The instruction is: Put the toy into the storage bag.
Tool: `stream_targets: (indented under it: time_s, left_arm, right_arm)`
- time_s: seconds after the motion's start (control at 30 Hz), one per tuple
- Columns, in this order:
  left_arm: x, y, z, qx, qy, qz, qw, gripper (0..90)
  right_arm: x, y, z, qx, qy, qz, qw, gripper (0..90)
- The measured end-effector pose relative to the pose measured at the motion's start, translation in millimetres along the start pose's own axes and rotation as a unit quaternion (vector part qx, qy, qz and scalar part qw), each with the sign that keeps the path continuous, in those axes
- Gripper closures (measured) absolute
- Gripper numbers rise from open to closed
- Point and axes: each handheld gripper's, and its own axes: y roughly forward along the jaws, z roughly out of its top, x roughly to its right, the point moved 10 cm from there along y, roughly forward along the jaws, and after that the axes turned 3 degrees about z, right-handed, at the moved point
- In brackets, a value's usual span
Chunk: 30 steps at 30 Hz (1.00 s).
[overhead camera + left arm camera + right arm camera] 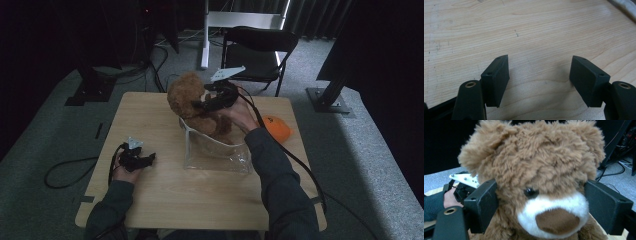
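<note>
Teddy bear [187,97] sits half inside a clear bag [220,155] at the middle of the worktop [165,195], its head clamped between the right tongs [541,202]. Left tongs [539,80] rest open over bare wood, well apart from the orange ball [277,128].

- High view: fixed above my side of the surface [200,200], facing forward and down; takes in the whole top, the floor and a chair [257,50] beyond. Far off.
- Left gripper view: rides on my left gripper [539,82], looking steeply down along its jaws at bare wood grain. Very near.
- Right gripper view: rides on my right gripper [541,207], facing level across the surface, tight on the teddy bear [536,170].
- Shared: the bear [187,97] appears in high and right gripper views; my left hand [450,197] shows behind it in the right gripper view.
</note>
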Motion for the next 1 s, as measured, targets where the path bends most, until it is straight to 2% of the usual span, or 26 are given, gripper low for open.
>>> stream_targets:
  time_s: [0.13, 0.23, 0.3, 0.47, 0.57, 0.7, 1.0]
  left_arm:
    - [0.0, 0.0, 0.0, 0.0, 0.0, 0.0, 1.0, 32.8]
    - [-0.1, 0.0, 0.0, 0.0, 0.0, 0.0, 1.0, 32.8]
    - [0.0, 0.0, 0.1, 0.0, 0.0, 0.0, 1.0, 32.8]
    - [0.0, 0.1, 0.1, 0.001, 0.0, 0.0, 1.0, 32.8]
    - [0.0, 0.1, 0.1, 0.001, 0.0, 0.0, 1.0, 32.8]
    - [0.0, 0.1, 0.1, 0.001, 0.0, 0.0, 1.0, 32.8]
    - [0.0, 0.1, 0.1, 0.001, 0.0, 0.0, 1.0, 32.8]
  right_arm:
    - [0.5, -1.9, 2.5, 0.008, 0.0, -0.004, 1.0, 15.7]
    - [-1.1, -3.4, 5.6, 0.016, 0.002, 0.003, 0.9999, 16.6]
    - [-1.8, -1.1, 1.7, 0.003, 0.003, 0.007, 1.0, 18.9]
    - [-4.9, 10.4, -18.9, -0.056, -0.005, 0.002, 0.9984, 33.4]
    - [-8.5, 13.0, -21.1, -0.06, -0.009, 0.004, 0.9982, 35.9]
    - [-7.2, 10.8, -22.9, -0.064, -0.002, 0.002, 0.9979, 37.9]
    - [-7.6, -2.2, -23.2, -0.052, 0.001, 0.005, 0.9986, 36.1]
